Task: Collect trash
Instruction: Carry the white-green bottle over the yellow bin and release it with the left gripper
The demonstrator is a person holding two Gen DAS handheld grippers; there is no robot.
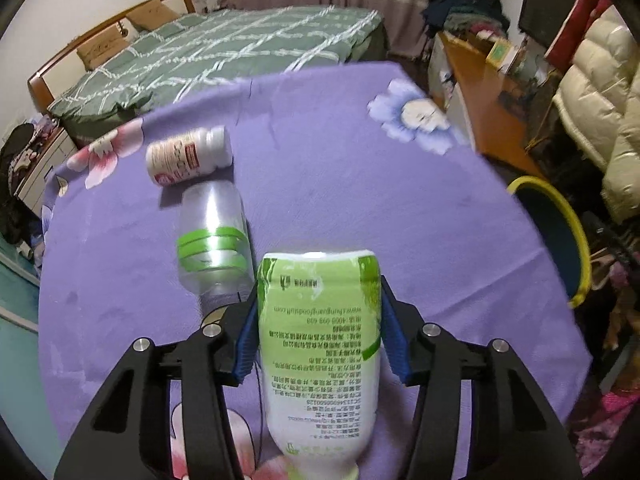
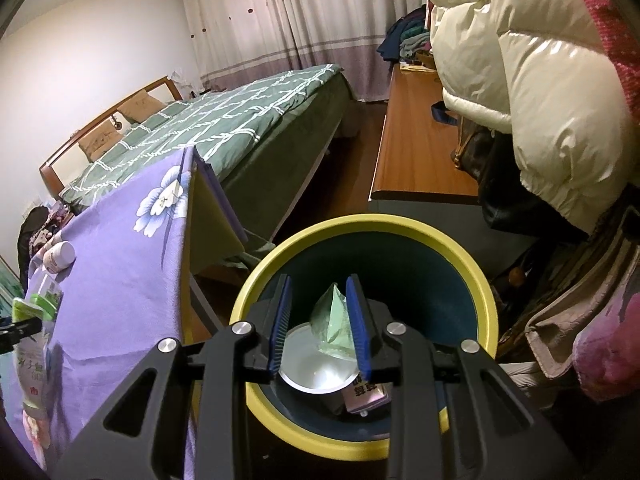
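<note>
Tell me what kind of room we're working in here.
Most likely a bedroom at home. A bed with a green checked quilt stands beyond the table with the purple flowered cloth, long curtains cover the far wall, and a puffy white coat hangs beside the yellow-rimmed bin.

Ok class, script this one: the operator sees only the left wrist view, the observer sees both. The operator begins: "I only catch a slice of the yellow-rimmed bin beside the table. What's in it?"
Observer: A white round container, a pale green packet and a small purple-labelled carton are in the bin.
Operator: Where is the right claw?
Observer: The right claw hangs over the bin's mouth, pointing down into it.
Operator: Is it carrying anything?
Observer: Its jaws stand apart. The packet shows between them but does not fill the gap.
</note>
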